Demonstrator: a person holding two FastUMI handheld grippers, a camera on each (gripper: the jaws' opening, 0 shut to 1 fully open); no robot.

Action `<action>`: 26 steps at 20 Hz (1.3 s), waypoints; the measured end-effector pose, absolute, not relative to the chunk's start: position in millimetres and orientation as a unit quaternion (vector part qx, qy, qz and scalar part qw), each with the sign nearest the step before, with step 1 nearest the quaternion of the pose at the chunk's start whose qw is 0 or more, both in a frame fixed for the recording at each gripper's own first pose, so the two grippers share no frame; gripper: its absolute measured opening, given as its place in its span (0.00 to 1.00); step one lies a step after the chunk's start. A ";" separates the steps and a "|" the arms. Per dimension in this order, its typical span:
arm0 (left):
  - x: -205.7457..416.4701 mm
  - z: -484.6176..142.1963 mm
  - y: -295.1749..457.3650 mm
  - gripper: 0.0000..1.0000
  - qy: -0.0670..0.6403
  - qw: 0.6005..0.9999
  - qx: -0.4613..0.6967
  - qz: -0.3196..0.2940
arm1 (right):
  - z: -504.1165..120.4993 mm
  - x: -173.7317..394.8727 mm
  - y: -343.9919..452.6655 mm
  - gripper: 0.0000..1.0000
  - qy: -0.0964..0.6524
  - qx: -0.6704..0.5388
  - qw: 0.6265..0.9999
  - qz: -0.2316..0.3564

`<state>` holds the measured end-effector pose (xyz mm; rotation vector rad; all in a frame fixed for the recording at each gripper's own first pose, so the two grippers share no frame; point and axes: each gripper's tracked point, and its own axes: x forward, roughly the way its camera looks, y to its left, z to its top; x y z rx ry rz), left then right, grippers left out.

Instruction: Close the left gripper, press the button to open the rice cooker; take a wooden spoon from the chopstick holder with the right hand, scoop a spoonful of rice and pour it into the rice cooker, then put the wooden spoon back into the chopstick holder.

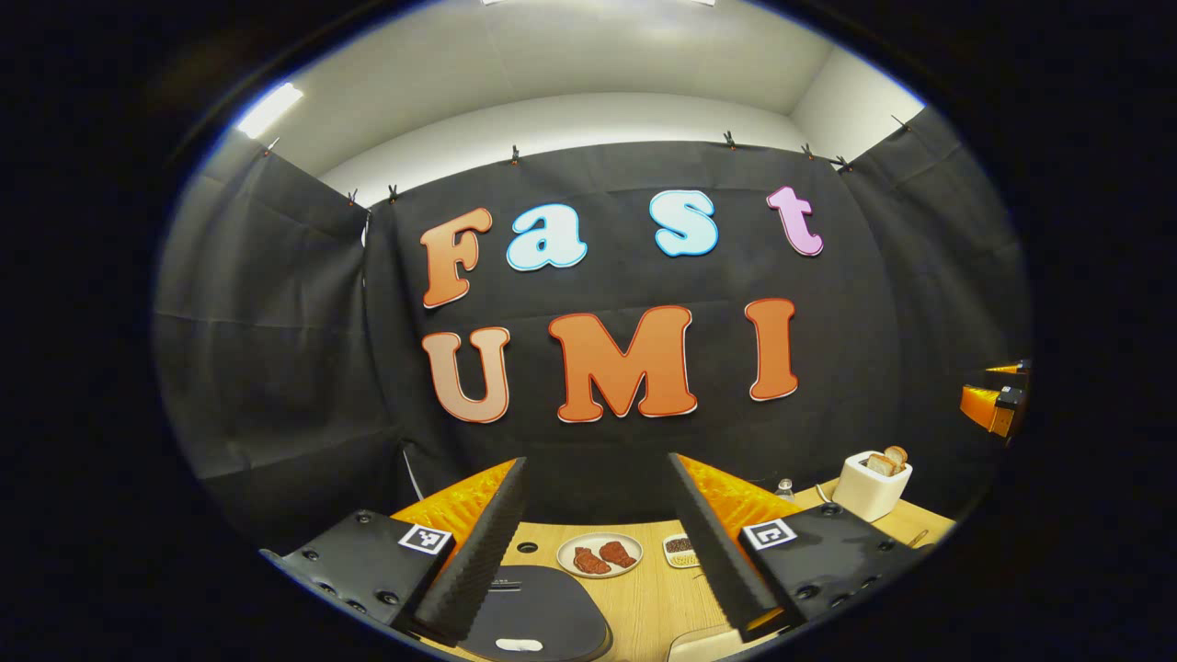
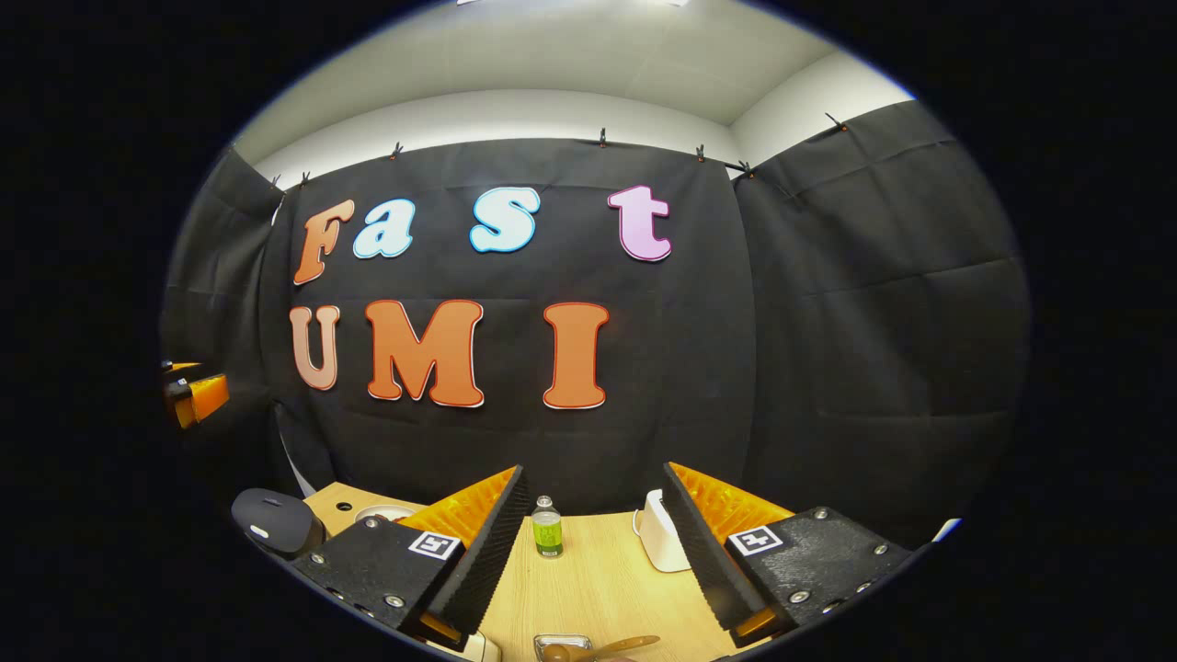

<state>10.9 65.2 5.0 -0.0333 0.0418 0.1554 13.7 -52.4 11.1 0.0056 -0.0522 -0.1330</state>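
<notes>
Both grippers hang above the wooden table with nothing between their fingers: the left gripper has its jaws wide apart over the near edge, and the right gripper is spread just as wide. Largest of the task's things is the rice cooker, dark and rounded, lid down, right below the left gripper's fingers; a pale oblong button sits at its near edge, and the right gripper view catches the same cooker off to its left. By my judgement it is heavy and stiff enough to stay put under a firm downward press, so the left jaws should be brought together first and the tips set squarely on that button. Next in size, a white toaster with bread slices stands at the far right of the table (no part of this job), then a plate with two reddish pieces and a small dish of dark bits behind the cooker. A little green-filled bottle stands between the right gripper's fingers, farther off. Smallest, the wooden spoon shows at the bottom edge beside a metal-rimmed container, probably the chopstick holder; light, rigid and smooth, it is best pinched across the handle.
</notes>
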 end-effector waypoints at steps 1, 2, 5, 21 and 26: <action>11.4 -3.0 69.1 0.96 0.031 0.996 -0.016 0.080 | 7.5 14.8 -52.7 0.95 -0.022 0.003 0.998 -0.066; 11.8 -9.7 69.2 0.95 0.041 0.996 -0.019 0.078 | 4.8 15.1 -54.2 0.95 -0.017 0.004 0.998 -0.066; 14.9 -30.3 76.9 0.65 0.078 0.994 -0.028 0.072 | -2.8 16.4 -59.5 0.90 -0.007 -0.001 0.997 -0.072; -13.9 -218.4 123.0 0.11 0.464 0.863 -0.164 0.110 | -71.6 14.4 -61.8 0.90 0.081 0.015 0.993 -0.083; -36.5 -268.5 121.6 0.06 0.537 0.802 -0.236 0.112 | -86.4 9.8 -66.0 0.91 0.100 0.014 0.991 -0.090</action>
